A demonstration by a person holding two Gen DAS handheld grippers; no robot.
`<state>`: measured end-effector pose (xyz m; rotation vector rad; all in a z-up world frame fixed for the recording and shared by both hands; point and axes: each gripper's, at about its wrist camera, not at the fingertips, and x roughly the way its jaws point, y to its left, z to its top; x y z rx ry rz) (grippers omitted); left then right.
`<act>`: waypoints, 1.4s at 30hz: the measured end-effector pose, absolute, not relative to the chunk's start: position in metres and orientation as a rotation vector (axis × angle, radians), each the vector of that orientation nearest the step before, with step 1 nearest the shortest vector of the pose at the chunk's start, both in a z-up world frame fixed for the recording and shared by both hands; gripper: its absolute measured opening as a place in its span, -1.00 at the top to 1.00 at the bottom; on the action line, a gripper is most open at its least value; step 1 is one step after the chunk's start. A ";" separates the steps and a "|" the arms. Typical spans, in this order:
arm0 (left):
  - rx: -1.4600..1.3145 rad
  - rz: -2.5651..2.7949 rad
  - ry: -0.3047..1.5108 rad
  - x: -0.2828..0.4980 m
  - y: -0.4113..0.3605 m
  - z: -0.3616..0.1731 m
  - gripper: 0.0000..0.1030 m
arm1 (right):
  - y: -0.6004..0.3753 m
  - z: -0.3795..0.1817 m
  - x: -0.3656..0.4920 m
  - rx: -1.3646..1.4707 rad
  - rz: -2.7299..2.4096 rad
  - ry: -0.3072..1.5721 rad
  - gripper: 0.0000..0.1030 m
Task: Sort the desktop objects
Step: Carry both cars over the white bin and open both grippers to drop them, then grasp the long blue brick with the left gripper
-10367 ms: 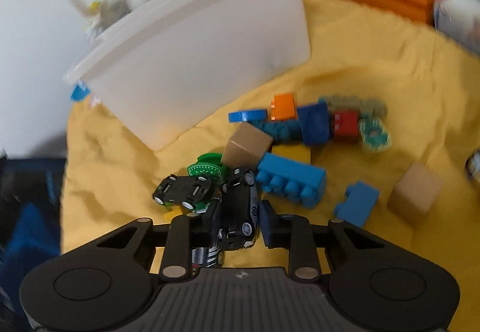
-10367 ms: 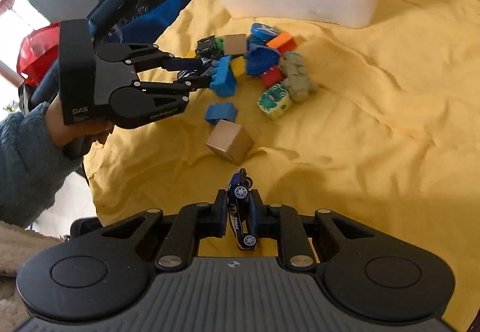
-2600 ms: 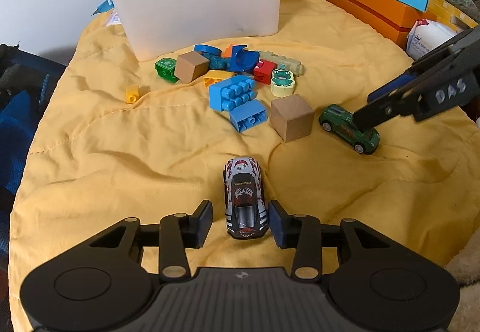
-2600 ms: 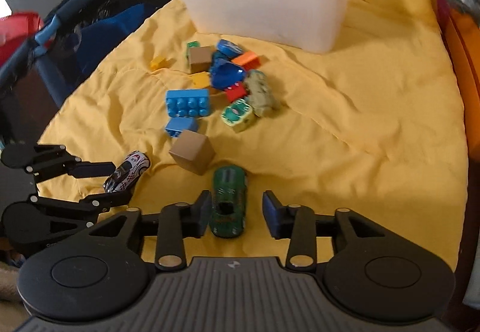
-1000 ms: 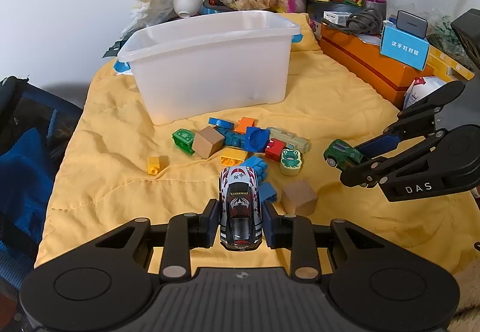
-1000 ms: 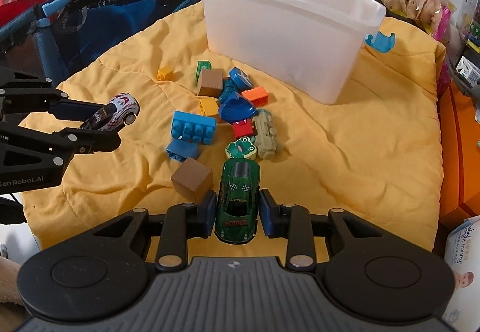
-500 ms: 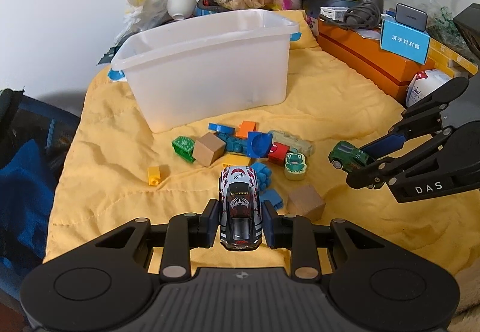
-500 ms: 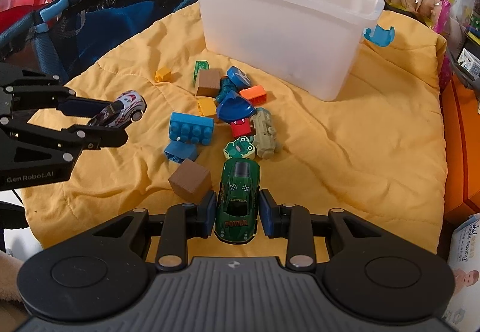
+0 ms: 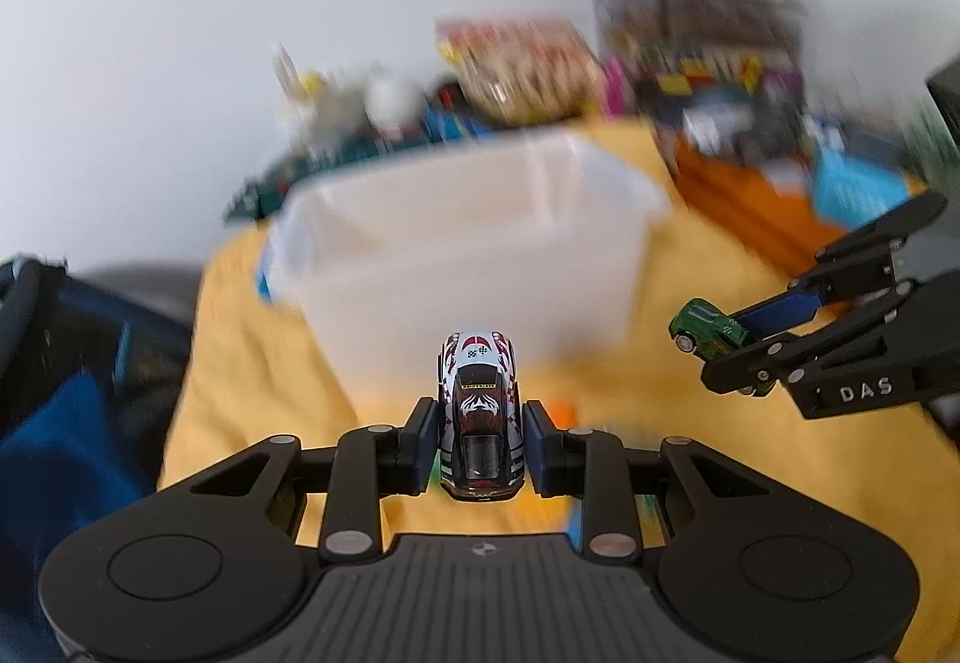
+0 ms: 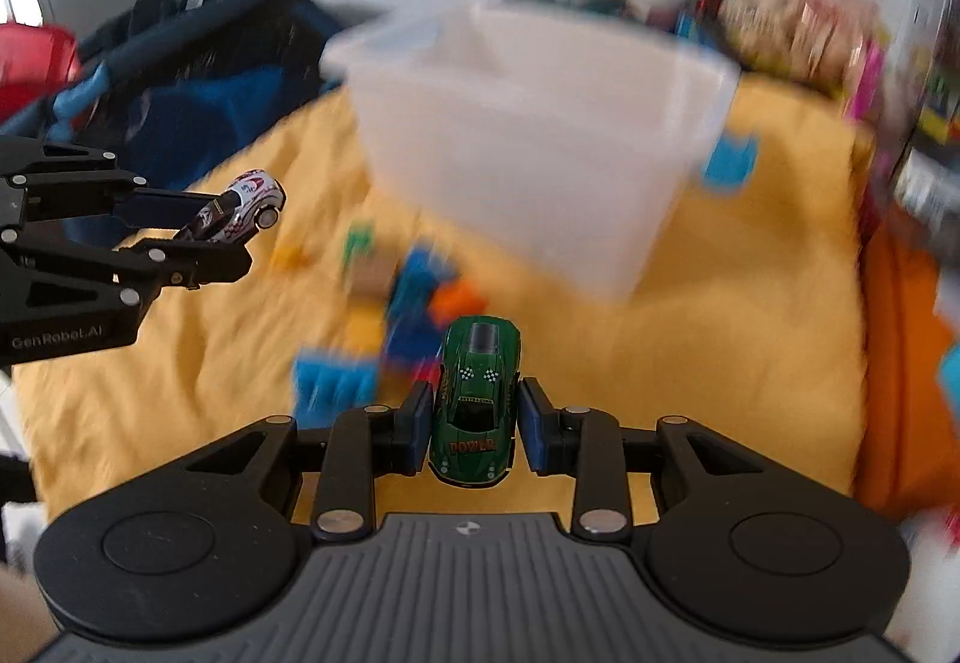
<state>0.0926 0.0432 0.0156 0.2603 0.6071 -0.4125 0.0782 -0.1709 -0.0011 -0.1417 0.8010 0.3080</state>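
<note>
My left gripper (image 9: 478, 444) is shut on a white, red and black toy car (image 9: 478, 411) and holds it in the air in front of the white plastic bin (image 9: 456, 249). My right gripper (image 10: 474, 432) is shut on a green toy car (image 10: 477, 393), also lifted, with the bin (image 10: 540, 147) ahead. The right gripper (image 9: 750, 345) with the green car (image 9: 705, 330) shows at the right of the left wrist view. The left gripper (image 10: 240, 237) with the white car (image 10: 243, 207) shows at the left of the right wrist view.
Blurred toy bricks (image 10: 408, 297) and a wooden cube lie on the yellow cloth (image 10: 720, 333) below the bin. Cluttered boxes and bags (image 9: 690, 51) stand behind and to the right of the bin. A dark blue bag (image 10: 198, 81) is at the left.
Both grippers have risen and moved toward the bin with their cars held. The views are now motion-blurred and the bin looks closer.
</note>
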 end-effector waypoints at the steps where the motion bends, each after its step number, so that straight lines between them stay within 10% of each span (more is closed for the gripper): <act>1: 0.244 -0.411 0.584 0.104 0.042 0.023 0.35 | -0.171 0.009 0.088 -0.144 0.296 0.757 0.35; 15: 0.153 -0.411 0.615 0.242 0.010 0.022 0.32 | -0.172 0.006 0.214 -0.101 0.124 0.709 0.30; 25: 0.113 -0.604 0.607 0.143 0.052 0.016 0.01 | -0.180 0.023 0.125 -0.147 0.299 0.589 0.11; 40: 0.301 -0.610 0.800 0.083 0.036 -0.067 0.03 | -0.137 -0.063 0.015 -0.149 0.507 0.931 0.05; 42: 0.244 -0.613 0.835 0.099 0.034 -0.075 0.31 | -0.137 -0.063 0.014 -0.166 0.503 0.925 0.03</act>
